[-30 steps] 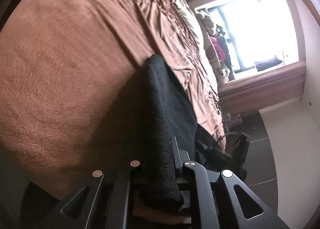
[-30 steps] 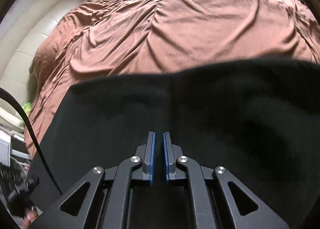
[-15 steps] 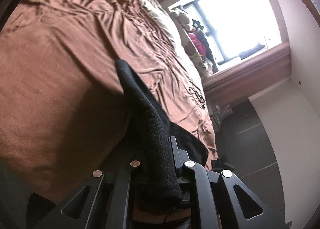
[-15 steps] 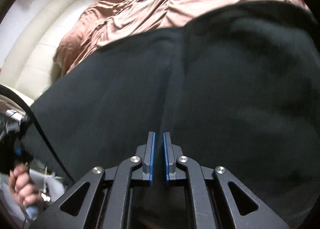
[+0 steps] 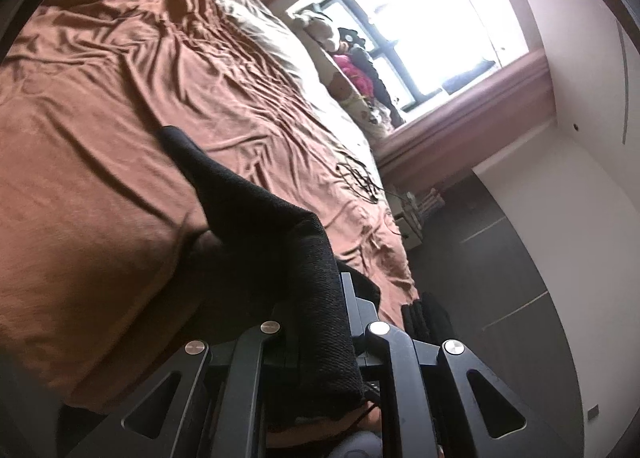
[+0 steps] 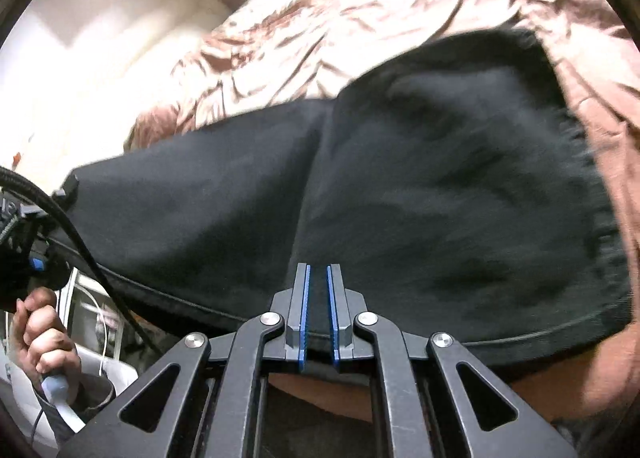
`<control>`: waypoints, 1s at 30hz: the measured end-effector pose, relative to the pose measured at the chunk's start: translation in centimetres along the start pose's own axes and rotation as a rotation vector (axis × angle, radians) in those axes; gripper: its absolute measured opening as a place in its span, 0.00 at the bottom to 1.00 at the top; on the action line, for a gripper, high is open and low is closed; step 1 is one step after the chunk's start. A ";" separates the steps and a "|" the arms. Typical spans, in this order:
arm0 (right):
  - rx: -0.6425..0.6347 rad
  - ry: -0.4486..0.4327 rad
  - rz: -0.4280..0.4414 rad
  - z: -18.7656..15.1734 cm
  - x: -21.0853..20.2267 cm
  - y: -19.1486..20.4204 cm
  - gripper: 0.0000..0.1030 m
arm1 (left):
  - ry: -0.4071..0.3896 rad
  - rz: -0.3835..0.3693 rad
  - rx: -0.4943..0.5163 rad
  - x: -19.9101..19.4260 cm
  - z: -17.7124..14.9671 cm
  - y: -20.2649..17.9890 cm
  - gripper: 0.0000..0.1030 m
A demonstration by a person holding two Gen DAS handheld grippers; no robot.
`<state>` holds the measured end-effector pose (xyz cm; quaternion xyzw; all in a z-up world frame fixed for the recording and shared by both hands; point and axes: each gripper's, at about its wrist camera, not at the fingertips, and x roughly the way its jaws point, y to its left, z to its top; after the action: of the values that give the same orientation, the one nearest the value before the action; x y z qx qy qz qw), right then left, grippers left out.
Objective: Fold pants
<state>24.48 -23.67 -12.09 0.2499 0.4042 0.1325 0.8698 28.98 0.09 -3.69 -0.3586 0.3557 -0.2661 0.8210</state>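
The black pants [image 6: 420, 185] hang spread above the brown-covered bed [image 6: 360, 17], stretched between the two tools. The right hand-held gripper [image 6: 318, 318] pinches the hem edge between its blue-lined fingers, the cloth fanning out ahead of it. The left hand-held gripper [image 5: 320, 338] is clamped on a thick fold of the pants [image 5: 256, 225], which rises from its jaws and trails forward onto the bed [image 5: 100, 137] near the window [image 5: 432, 17].
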 end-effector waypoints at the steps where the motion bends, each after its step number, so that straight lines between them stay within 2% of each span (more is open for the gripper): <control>1: 0.002 -0.017 0.011 0.0 -0.7 -0.3 0.15 | 0.004 -0.005 0.010 0.3 0.0 -0.6 0.13; 2: 0.010 -0.039 0.017 0.0 -1.6 -0.7 0.22 | 0.007 -0.008 0.016 0.5 0.0 -0.9 0.13; 4: 0.020 -0.086 0.016 -0.2 -3.1 -1.3 0.50 | 0.016 -0.016 0.035 1.1 -0.1 -1.9 0.13; 8: 0.030 -0.147 0.024 -1.6 -5.2 -2.3 0.56 | 0.038 -0.028 0.064 2.2 -0.4 -3.8 0.13; 10: 0.037 -0.166 0.025 -2.0 -6.1 -2.9 0.66 | 0.052 -0.038 0.082 2.8 -0.7 -4.8 0.13; 12: 0.044 -0.187 0.019 -2.6 -7.1 -3.2 0.72 | 0.065 -0.050 0.096 3.5 -0.8 -5.6 0.13; 22: 0.165 -0.263 0.032 -5.2 -11.3 -6.4 0.74 | 0.160 -0.123 0.139 7.7 -2.3 -9.1 0.13; 30: 0.224 -0.308 0.008 -7.3 -14.6 -9.0 0.74 | 0.256 -0.143 0.193 11.8 -4.5 -11.7 0.13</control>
<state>9.75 -35.20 -11.69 0.3641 0.2774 0.0504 0.8877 30.51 -16.86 -1.39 -0.2657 0.4040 -0.4001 0.7785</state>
